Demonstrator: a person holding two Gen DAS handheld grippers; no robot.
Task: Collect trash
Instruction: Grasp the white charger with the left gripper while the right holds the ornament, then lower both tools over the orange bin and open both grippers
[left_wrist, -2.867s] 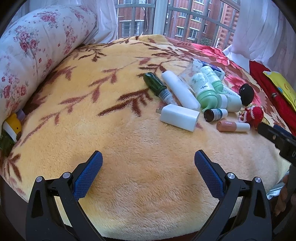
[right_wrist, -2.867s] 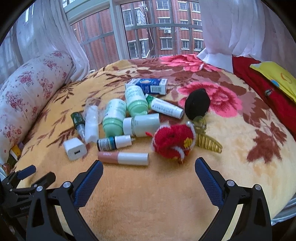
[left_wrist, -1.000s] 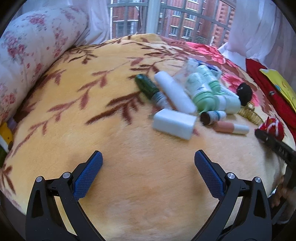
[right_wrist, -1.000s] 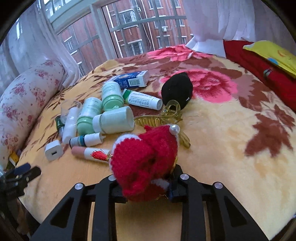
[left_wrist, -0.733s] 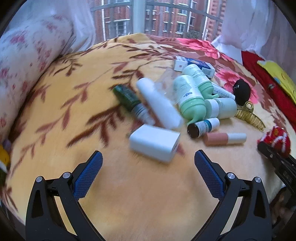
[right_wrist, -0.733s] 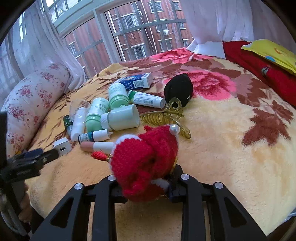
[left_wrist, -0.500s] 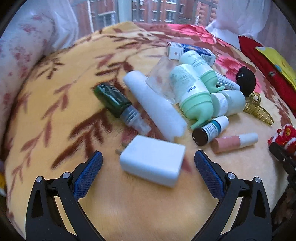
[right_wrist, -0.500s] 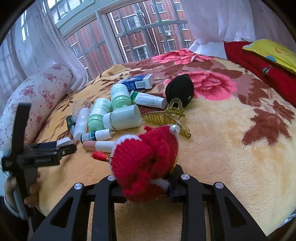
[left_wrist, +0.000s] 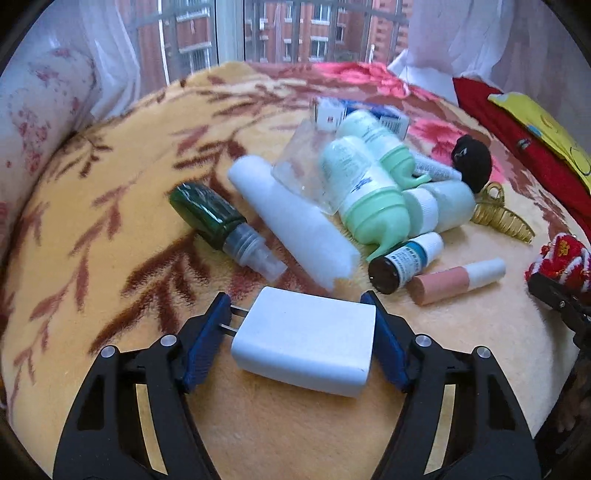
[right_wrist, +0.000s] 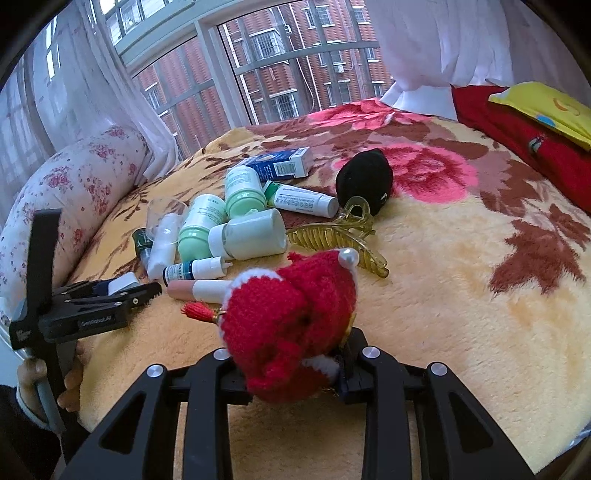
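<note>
Bed by a barred window, covered with a yellow floral blanket (left_wrist: 110, 206). Left gripper (left_wrist: 297, 334) clamped on one white charger (left_wrist: 304, 339) at the near edge. Right gripper (right_wrist: 291, 363) clamped on one red knitted toy (right_wrist: 291, 321). Three green bottles, one hair claw (right_wrist: 336, 240) lie beyond.

We read "GenRobot.AI" in pale letters on side of left gripper (right_wrist: 147, 291), seen from right wrist view. Small mark at butt end of same gripper body, too blurred to make out. Blue-and-white box (right_wrist: 280, 164) carries barcode and fine print, unreadable. White tube (right_wrist: 301, 199) bears lines of small green print, unreadable. Small dropper bottle (right_wrist: 194, 269) has teal label with tiny text, unreadable. Pale green bottle (left_wrist: 354, 177) shows blue print, blurred.
</note>
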